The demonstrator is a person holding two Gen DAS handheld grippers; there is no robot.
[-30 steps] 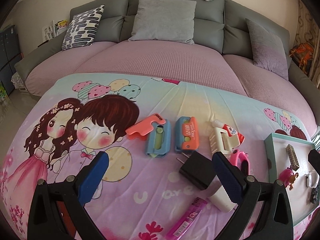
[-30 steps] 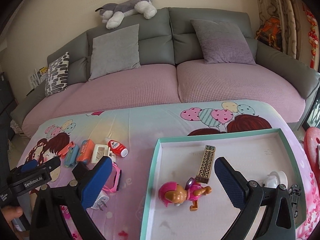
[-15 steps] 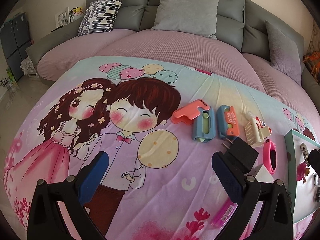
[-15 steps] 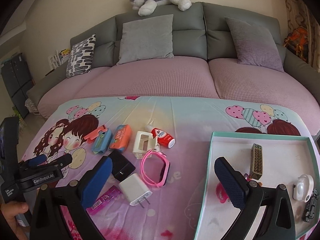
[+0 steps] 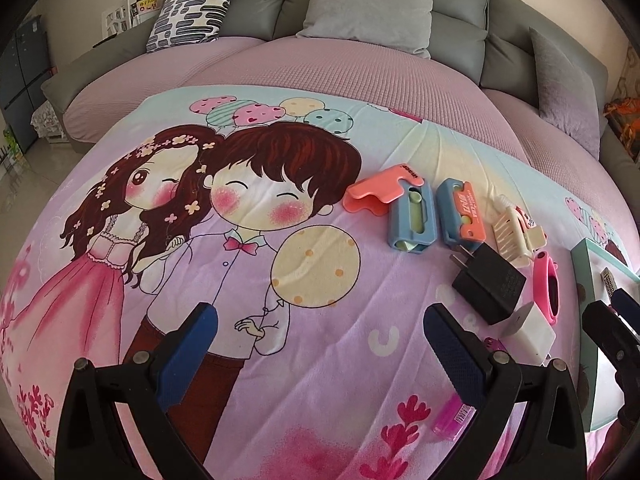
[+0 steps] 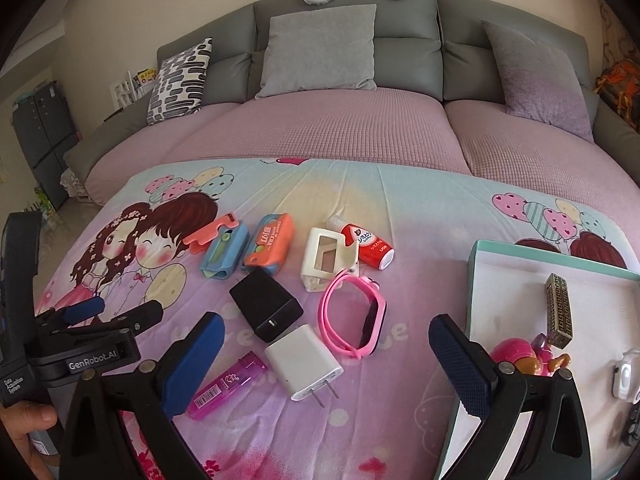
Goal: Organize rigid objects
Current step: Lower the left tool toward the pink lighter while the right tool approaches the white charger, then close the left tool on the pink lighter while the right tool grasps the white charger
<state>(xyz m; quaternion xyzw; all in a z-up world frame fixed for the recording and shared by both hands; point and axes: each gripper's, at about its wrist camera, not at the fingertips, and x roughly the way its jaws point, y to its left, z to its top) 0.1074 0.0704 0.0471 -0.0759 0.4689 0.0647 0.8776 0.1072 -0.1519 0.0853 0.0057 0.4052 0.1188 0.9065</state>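
Note:
My right gripper (image 6: 326, 332) stands open above the cartoon-print cloth, with a white charger (image 6: 302, 362) and a pink watch (image 6: 354, 312) lying between its fingers, untouched. A black charger (image 6: 265, 306) and a purple lighter (image 6: 228, 386) lie just left of them. Farther back are a white frame (image 6: 326, 258), a red-white bottle (image 6: 366, 244), an orange-blue box (image 6: 270, 244) and a blue case (image 6: 222, 250). My left gripper (image 5: 320, 320) is open and empty over bare cloth, left of the black charger (image 5: 490, 286). The teal tray (image 6: 478, 276) holds a brass block (image 6: 560, 310) and a pink toy (image 6: 516, 354).
A grey sofa (image 6: 400, 60) with pink seat covers and cushions runs behind the table. A hand (image 6: 24, 424) holds the left gripper's handle at the lower left. A small white device (image 6: 624, 372) sits at the tray's right edge.
The right gripper has swung left from over the tray to above the chargers and watch. The left gripper has shifted left, away from the cluster of objects. Both stay open.

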